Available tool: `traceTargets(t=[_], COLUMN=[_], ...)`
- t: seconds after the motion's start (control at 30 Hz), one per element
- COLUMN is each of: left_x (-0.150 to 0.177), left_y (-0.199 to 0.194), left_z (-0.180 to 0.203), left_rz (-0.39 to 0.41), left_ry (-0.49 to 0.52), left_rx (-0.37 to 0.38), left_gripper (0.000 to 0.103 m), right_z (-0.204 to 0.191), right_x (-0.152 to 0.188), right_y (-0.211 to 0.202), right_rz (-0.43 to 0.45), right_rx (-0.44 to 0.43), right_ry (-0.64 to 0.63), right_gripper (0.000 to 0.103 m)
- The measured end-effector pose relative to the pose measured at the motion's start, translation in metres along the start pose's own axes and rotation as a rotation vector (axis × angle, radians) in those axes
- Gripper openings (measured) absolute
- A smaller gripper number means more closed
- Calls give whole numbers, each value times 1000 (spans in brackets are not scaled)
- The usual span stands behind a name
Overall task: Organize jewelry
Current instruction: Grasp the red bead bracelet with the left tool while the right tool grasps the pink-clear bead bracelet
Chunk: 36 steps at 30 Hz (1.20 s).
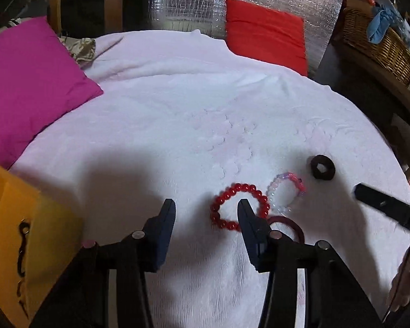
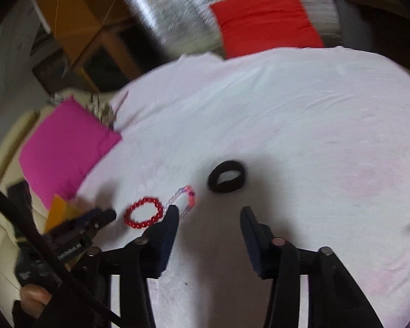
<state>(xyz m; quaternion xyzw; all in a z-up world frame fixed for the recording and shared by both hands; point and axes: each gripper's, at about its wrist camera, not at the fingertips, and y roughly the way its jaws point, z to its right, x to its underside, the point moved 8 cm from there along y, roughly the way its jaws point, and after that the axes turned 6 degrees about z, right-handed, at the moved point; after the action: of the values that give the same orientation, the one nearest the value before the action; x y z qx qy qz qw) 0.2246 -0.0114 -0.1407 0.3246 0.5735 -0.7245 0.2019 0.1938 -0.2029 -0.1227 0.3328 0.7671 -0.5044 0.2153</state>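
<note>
Since both the left gripper (image 1: 206, 205) and right gripper (image 2: 209, 213) are held partly open with nothing gripped, the red bead bracelet (image 1: 239, 207), light, floppy and kinda slippery near the blanket's (image 1: 177, 104) front edge, is probably best pinched across its beaded strand.

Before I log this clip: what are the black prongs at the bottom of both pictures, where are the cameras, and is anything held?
The prongs are hand-held two-finger grippers, one per hand; no robot is here. Each picture comes from a camera on a gripper, looking along its fingers.

The left gripper and the right gripper both stand open, holding nothing.

On the white fluffy blanket lie a red beaded bracelet, a clear-and-pink beaded bracelet, a thin dark red hair band and a black fabric hair tie. A yellow box stands at the left edge.
</note>
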Motion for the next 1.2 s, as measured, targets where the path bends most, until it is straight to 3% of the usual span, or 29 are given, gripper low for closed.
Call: traceTargets(t=[0.17,0.4,0.5,0.6,0.63,0.7,0.73,0.93,1.2], left_x=[5,5,4,6,6,7,7,-2,-25], left_y=[23,29,30,30,30,28,27,16,-22], left_z=[4,8,8,11,11,9,8,1,8], left_rz=[-42,-31,-39,-41,-42,-48,-48,-18,94], left_ry=[37,107,94,114,116,100,92,42,18], left_rx=[4,0,35,31,27,26,27,25,82], left_gripper=[48,30,12,10,9,9,9,9,9], right_z=[-19,-26,-34,-42,-45,-47,-49,-36,-9], right_x=[0,-2,0,6,9,11,12,1,-24], right_y=[43,82,88,91,92,92,92,76,33], right_rz=[-68,-109,-129,-145,-143,-122,-113,-80,-42], right_rx=[33,93,121,175,203,259,264,260,33], right_ry=[-80,-176,-255,-373,-418,-482,-498,-391,-86], right_gripper=[44,39,39,38,35,16,11,8,8])
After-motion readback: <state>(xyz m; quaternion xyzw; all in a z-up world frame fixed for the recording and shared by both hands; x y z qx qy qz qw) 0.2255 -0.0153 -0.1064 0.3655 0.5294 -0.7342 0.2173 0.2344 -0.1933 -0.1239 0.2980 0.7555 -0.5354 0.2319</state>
